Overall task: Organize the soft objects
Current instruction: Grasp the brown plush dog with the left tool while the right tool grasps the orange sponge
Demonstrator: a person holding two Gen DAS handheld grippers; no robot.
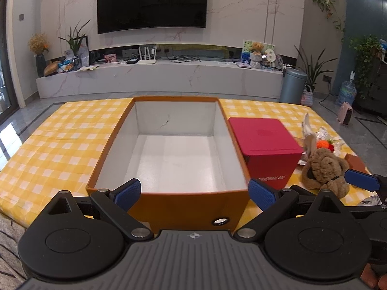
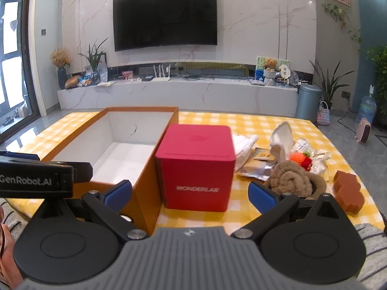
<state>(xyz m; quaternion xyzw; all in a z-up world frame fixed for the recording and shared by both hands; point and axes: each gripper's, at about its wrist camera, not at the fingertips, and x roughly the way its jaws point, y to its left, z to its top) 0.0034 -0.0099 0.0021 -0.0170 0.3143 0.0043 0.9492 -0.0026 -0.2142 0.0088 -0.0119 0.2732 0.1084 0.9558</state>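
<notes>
While both claws hang over the near edge of the worktop (image 1: 60, 145), things lie thus:
Left claw (image 1: 194, 191): spread wide, holds nothing, over near wall of orange box (image 1: 191, 207).
Right claw (image 2: 191, 193): spread wide, empty, facing red cube box (image 2: 196, 169).
Orange box: open, white inside, nothing in it.
Red cube box: just right of orange box, upright.
Brown plush (image 2: 293, 178): on worktop, right of red box, by right claw's right finger.
Orange knit toy (image 2: 298, 158): behind plush, on crinkled wrappers.
Brown block (image 2: 348, 191): far right, apart from plush.
</notes>
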